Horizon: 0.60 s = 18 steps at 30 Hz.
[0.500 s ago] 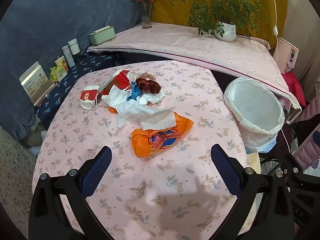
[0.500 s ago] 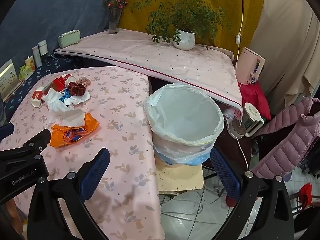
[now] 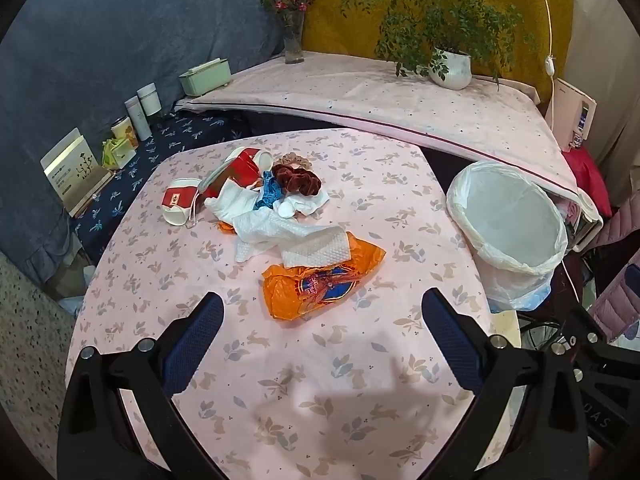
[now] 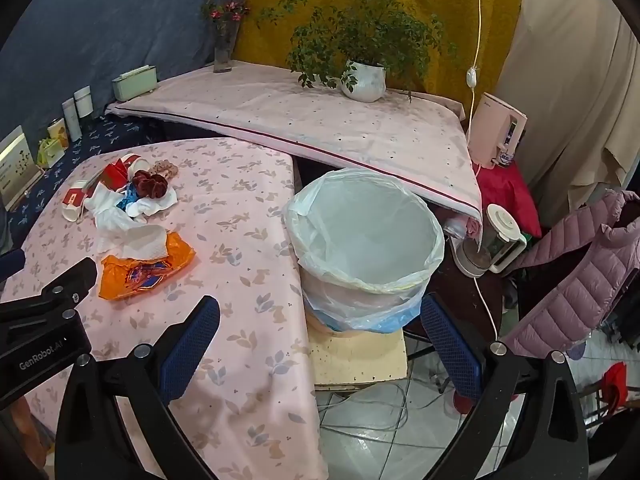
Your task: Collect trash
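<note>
- The table (image 3: 360,184), under a pink leaf-print cloth, fills the middle of the left wrist view.
- The trash bin (image 4: 404,280), lined with a white bag, stands just beside the table's edge at 3 o'clock in the left view, on a pale stool (image 4: 360,356).
- The left gripper (image 3: 322,320) hovers above the cloth at 6 o'clock, its blue pads spread wide and holding nothing.
- The right gripper (image 4: 320,322) is likewise spread and empty, with the bin between its fingers.
- The orange wrapper (image 3: 320,284) lies at the centre, nearest the left gripper.
- A white paper towel (image 3: 288,232) overlaps the wrapper's far edge.
- At 11 o'clock sit a dark red scrunchie (image 3: 296,178) and a red-and-white carton (image 3: 178,202).
</note>
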{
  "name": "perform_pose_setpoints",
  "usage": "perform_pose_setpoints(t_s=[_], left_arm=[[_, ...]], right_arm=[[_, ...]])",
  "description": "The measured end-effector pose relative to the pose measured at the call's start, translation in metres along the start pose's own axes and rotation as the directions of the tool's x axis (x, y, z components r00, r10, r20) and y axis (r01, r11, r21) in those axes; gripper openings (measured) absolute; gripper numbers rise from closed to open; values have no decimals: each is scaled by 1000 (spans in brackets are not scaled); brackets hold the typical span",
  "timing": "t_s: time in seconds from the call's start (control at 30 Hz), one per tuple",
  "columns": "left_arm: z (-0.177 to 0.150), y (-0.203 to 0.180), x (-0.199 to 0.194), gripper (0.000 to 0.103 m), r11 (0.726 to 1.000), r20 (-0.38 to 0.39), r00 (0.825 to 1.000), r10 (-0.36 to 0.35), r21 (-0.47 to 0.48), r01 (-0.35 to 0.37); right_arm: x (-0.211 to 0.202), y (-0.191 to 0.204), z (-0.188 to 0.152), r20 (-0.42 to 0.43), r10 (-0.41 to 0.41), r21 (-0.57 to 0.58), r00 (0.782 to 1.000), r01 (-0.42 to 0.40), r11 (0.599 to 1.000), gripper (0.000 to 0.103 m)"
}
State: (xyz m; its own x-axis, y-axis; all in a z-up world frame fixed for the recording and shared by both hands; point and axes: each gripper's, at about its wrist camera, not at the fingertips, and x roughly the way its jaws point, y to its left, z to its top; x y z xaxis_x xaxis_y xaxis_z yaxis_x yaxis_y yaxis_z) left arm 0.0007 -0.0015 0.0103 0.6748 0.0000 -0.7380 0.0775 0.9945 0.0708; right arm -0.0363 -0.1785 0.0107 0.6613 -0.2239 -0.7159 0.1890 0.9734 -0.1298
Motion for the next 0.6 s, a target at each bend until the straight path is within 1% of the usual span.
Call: perform_pose_setpoints(t_s=[0.43,0.6], left_arm=[[-3,-6,3,95,1000,15,1000,1,-1,-1],[-1,-2,0,95,1000,15,1000,-9,-11,9]], right_arm=[[-2,1,1,2,-1,9,1000,1,1000,96],[-2,0,2,4,-6,8,1000,6,1000,96]])
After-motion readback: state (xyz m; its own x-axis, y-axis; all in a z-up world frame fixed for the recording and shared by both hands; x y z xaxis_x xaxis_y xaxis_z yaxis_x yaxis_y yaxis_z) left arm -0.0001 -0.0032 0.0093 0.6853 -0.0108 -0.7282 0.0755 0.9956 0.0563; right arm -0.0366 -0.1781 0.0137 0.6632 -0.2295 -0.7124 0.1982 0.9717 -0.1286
